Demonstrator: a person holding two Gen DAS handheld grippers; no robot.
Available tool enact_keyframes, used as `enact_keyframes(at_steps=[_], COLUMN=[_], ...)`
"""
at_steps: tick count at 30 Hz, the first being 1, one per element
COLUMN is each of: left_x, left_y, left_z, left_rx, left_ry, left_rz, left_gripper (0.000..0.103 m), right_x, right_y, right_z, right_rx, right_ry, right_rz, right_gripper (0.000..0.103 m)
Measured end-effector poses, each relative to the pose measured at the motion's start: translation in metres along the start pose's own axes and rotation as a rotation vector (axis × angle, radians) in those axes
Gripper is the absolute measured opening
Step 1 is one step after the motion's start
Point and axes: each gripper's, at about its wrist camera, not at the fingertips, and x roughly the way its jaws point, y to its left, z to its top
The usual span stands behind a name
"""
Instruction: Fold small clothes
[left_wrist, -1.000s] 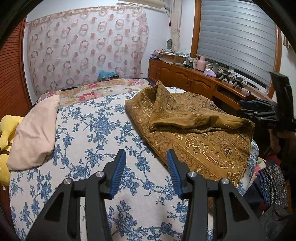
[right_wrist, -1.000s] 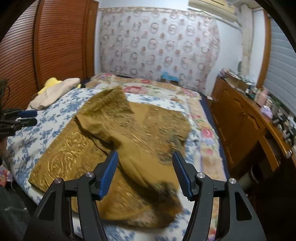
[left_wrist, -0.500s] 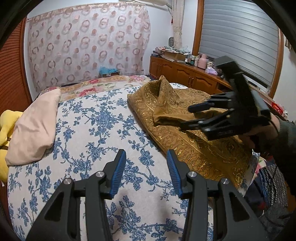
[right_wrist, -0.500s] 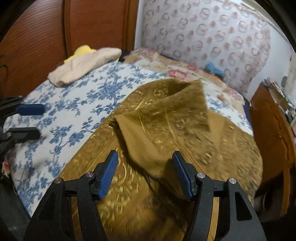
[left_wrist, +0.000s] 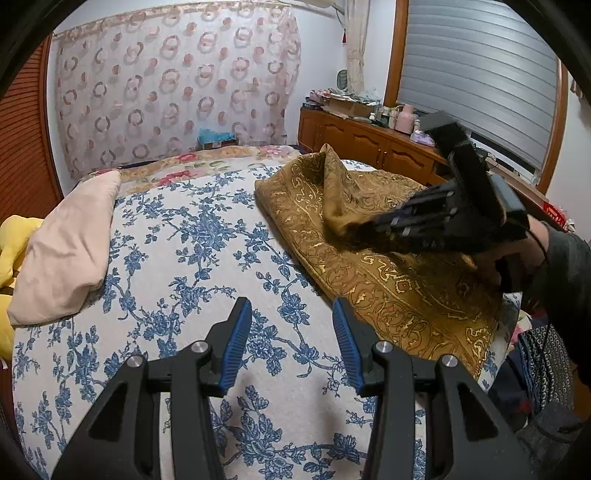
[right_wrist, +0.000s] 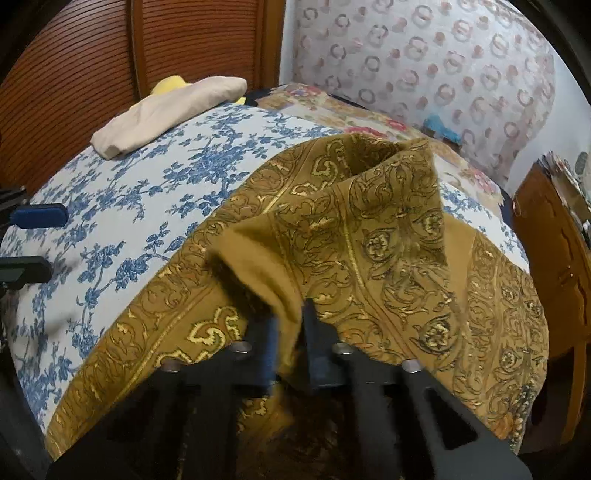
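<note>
Right gripper (right_wrist: 290, 325), angled steeply down over the near edge of the bed (left_wrist: 207, 236): its jaws have just been closing and now pinch a folded-over flap of the mustard-gold garment (right_wrist: 369, 251), a woven cloth with scrolled gold borders, lying rumpled on the bed's right half. Left gripper (left_wrist: 291, 343), tilted downward above the blue-flowered bedspread (left_wrist: 177, 280), beside the garment: jaws spread, nothing between them. A beige pillow (left_wrist: 66, 251) lies at the bed's far left.

Home bedroom: bed (left_wrist: 207, 236) with floral sheet, pillow (left_wrist: 66, 251) at 9 o'clock, patterned curtain (left_wrist: 173, 88), wooden dresser (left_wrist: 369, 144) at 2 o'clock.
</note>
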Motion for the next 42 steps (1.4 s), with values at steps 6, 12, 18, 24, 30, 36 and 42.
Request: enact_keyframes(at_steps=[6, 12, 18, 24, 30, 36, 42], left_x=[0.001, 0.002, 0.005, 0.007, 0.009, 0.017, 0.021], left_y=[0.001, 0.0, -0.002, -0.004, -0.013, -0.025, -0.041], left_z=[0.001, 0.001, 0.0, 0.0, 0.001, 0.001, 0.001], left_rx=[0.001, -0.001, 0.002, 0.004, 0.018, 0.032, 0.059], left_ry=[0.002, 0.007, 0.015, 0.02, 0.024, 0.037, 0.048], left_rz=[-0.002, -0.007, -0.008, -0.009, -0.026, -0.05, -0.071], left_gripper=[0.044, 0.044, 0.044, 0.044, 0.044, 0.044, 0.044], right_x=[-0.052, -0.083, -0.084, -0.087, -0.104, -0.126, -0.119], right_y=[-0.056, -0.129, -0.193, -0.201, -0.16, -0.113, -0.094], right_z=[0.01, 0.015, 0.02, 0.009, -0.032, -0.092, -0.126], right_rx=[0.139, 0.279, 0.405, 0.422, 0.363, 0.332, 0.327], right_ry=[-0.162, -0.211, -0.173, -0.148, -0.148, -0.133, -0.074], right_rz=[-0.128, -0.29, -0.463, -0.474, -0.354, -0.268, -0.247], right_gripper=[0.004, 0.002, 0.006, 0.052, 0.052, 0.052, 0.051])
